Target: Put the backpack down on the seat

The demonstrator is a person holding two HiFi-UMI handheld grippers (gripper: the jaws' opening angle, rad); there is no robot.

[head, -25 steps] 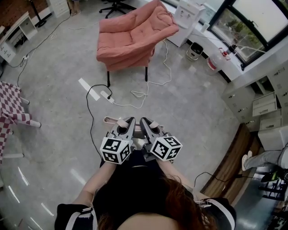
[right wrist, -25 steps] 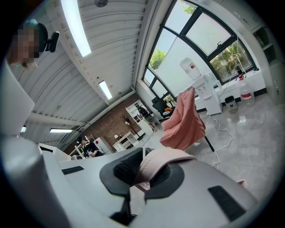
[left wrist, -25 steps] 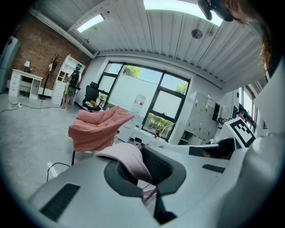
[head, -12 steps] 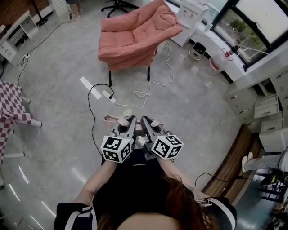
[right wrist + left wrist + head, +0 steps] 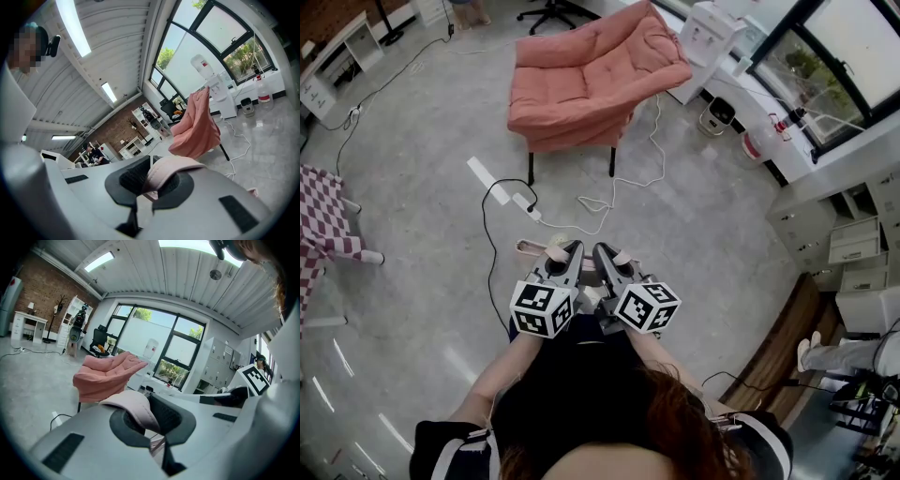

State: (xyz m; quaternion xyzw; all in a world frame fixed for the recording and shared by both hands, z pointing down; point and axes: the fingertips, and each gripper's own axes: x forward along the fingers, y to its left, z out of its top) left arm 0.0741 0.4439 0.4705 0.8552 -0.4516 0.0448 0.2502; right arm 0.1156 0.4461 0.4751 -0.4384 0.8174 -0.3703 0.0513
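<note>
Before the armchair (image 5: 581,84), open floor (image 5: 703,225), loose cables (image 5: 660,141).

text: none legible | brands, numbers, signs: none legible in any view

Salmon-pink armchair (image 5: 586,75), pale pink strap (image 5: 136,407) — red-and-white checked cloth (image 5: 323,217).

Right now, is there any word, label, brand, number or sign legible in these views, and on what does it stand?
No readable text in any view.
On the left marker cube and right marker cube: black-and-white square patterns only, no letters.
On the pink strap: plain, no print.
On the water dispenser and filing cabinets: any labels are too small to read.
</note>
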